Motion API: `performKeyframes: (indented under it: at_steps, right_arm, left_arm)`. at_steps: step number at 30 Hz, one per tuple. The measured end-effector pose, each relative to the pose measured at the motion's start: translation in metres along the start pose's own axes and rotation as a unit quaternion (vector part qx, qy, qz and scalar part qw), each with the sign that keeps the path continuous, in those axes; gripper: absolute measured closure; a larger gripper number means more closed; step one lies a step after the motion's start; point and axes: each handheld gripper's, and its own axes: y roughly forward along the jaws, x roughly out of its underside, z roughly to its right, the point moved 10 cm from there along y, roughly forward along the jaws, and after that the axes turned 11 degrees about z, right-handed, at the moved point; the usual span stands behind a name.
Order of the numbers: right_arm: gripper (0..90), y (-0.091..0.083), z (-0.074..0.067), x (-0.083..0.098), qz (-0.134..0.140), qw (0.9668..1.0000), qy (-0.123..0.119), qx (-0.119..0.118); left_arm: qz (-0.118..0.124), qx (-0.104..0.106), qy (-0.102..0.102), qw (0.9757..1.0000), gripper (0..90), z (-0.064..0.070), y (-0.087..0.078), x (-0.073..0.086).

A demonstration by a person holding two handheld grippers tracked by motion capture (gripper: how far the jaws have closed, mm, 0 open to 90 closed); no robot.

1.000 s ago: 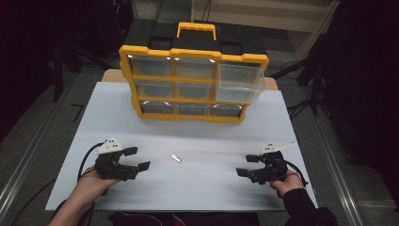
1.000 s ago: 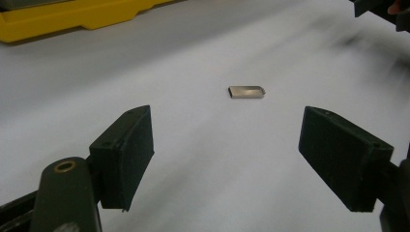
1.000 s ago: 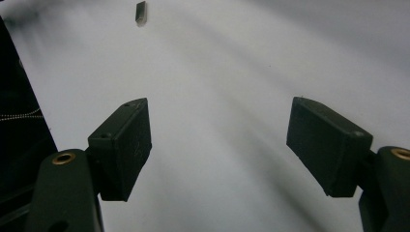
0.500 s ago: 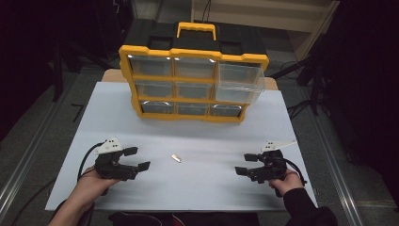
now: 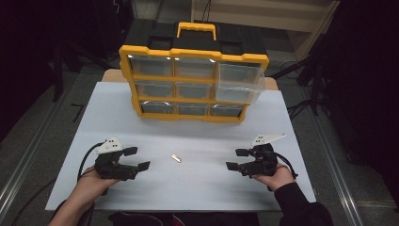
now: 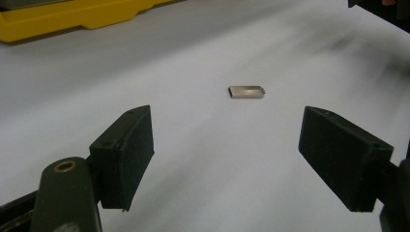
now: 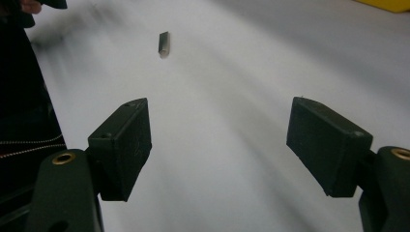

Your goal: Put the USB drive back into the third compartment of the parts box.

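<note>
Both tools empty, jaws wide apart. Left tool (image 5: pixel 136 158) sits low over the near-left of the counter (image 5: pixel 197 136), right tool (image 5: pixel 237 159) over the near-right, both pointing inward. Small metal clip (image 5: pixel 176 158) lies flat on the counter between them, nearer the left tool, touching neither. In the left gripper view the clip (image 6: pixel 246 91) is just ahead of the open jaws. Yellow drawer box (image 5: pixel 193 84) stands at the far side, well apart from the clip.
</note>
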Motion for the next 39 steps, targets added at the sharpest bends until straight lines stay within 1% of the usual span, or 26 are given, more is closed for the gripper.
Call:
performKeyframes:
  at_steps: [7,9,10,11,13,21,32,39]
  right_arm:
    - [22.0,0.007,-0.003,-0.008,0.001,0.9999,-0.012,-0.004]
    - [22.0,0.01,-0.004,-0.011,0.004,0.9999,-0.012,-0.005]
    - [22.0,0.011,-0.004,-0.012,0.006,0.9999,-0.013,-0.01]
    - [22.0,0.012,-0.005,-0.012,0.004,0.9999,-0.009,-0.011]
    - [22.0,0.015,-0.006,-0.013,0.001,0.9998,-0.015,-0.01]
    - [22.0,0.027,-0.012,-0.019,-0.003,0.9997,-0.016,-0.017]
    - [22.0,0.043,-0.02,-0.028,-0.007,0.9994,-0.027,-0.021]
    - [22.0,0.052,-0.026,-0.035,-0.01,0.9993,-0.027,-0.025]
  left_arm:
    - [0.0,0.0,0.001,1.0,21.1,0.0,0.0,0.0]
    - [0.001,0.001,0.0,1.0,21.1,0.0,0.0,0.0]
    - [0.002,-0.001,-0.002,1.0,21.1,0.0,0.0,0.0]
    - [0.002,-0.001,-0.002,1.0,21.1,0.0,0.0,0.0]
    - [0.002,0.0,-0.002,1.0,21.2,0.0,0.0,0.0]
    - [0.002,-0.001,-0.004,1.0,21.1,-0.001,0.0,0.0]
    - [0.005,0.002,-0.009,1.0,21.1,-0.001,0.0,-0.001]
    - [0.005,0.001,-0.011,0.9999,21.1,-0.002,0.0,-0.001]
